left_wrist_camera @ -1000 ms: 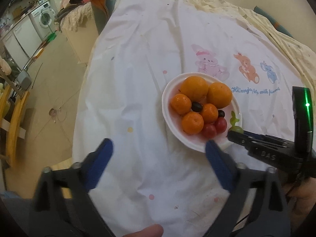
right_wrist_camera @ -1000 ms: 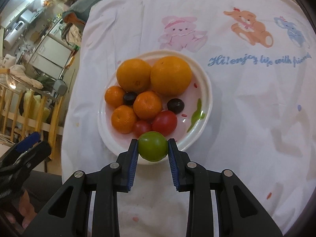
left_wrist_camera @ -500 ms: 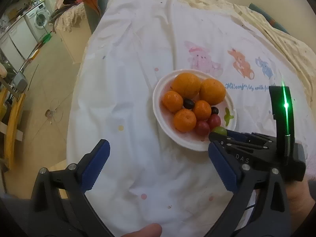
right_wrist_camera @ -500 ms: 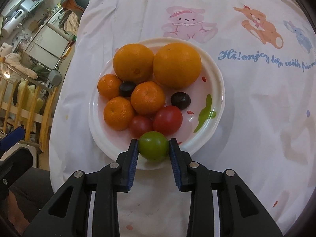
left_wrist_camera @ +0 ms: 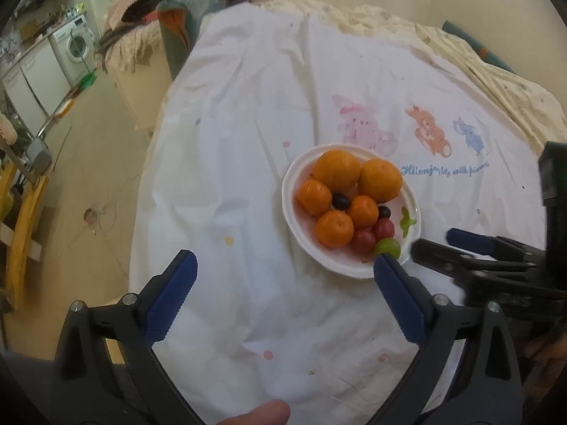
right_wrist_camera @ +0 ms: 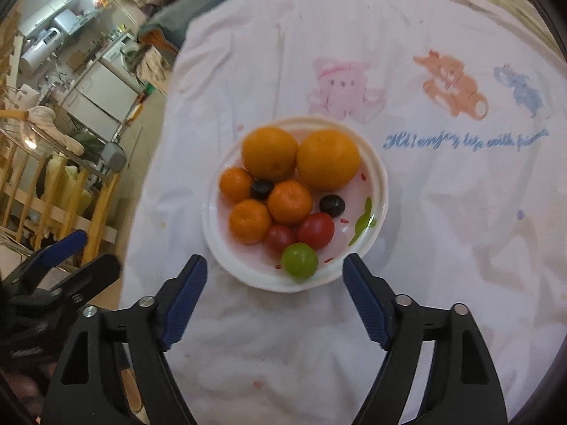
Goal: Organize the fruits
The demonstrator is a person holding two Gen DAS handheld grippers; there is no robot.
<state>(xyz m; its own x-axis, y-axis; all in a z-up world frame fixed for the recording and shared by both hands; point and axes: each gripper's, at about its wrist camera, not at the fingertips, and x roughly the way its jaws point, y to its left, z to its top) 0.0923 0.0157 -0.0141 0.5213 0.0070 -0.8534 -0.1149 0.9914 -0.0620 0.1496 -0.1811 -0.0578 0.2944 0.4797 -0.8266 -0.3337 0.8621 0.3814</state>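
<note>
A white plate (right_wrist_camera: 377, 180) (left_wrist_camera: 288, 191) sits on the white printed cloth. It holds two large oranges (right_wrist_camera: 327, 159), three small mandarins (right_wrist_camera: 288, 202), two red tomatoes (right_wrist_camera: 316, 230), two dark grapes (right_wrist_camera: 332, 205) and a green fruit (right_wrist_camera: 299, 260) (left_wrist_camera: 388, 247) at its near rim. My right gripper (right_wrist_camera: 274, 295) is open and empty, just short of the plate's near edge; it also shows in the left wrist view (left_wrist_camera: 430, 246). My left gripper (left_wrist_camera: 283, 295) is open and empty, left of and nearer than the plate.
The cloth (left_wrist_camera: 248, 141) covers a table whose left edge drops to a floor (left_wrist_camera: 95, 163). Yellow wooden furniture (right_wrist_camera: 71, 194) and appliances (left_wrist_camera: 76, 44) stand far left. A cream quilt (left_wrist_camera: 496, 71) lies at the back right.
My right gripper has opened, left the green fruit on the plate's near rim and drawn back. My left gripper has stayed open.
</note>
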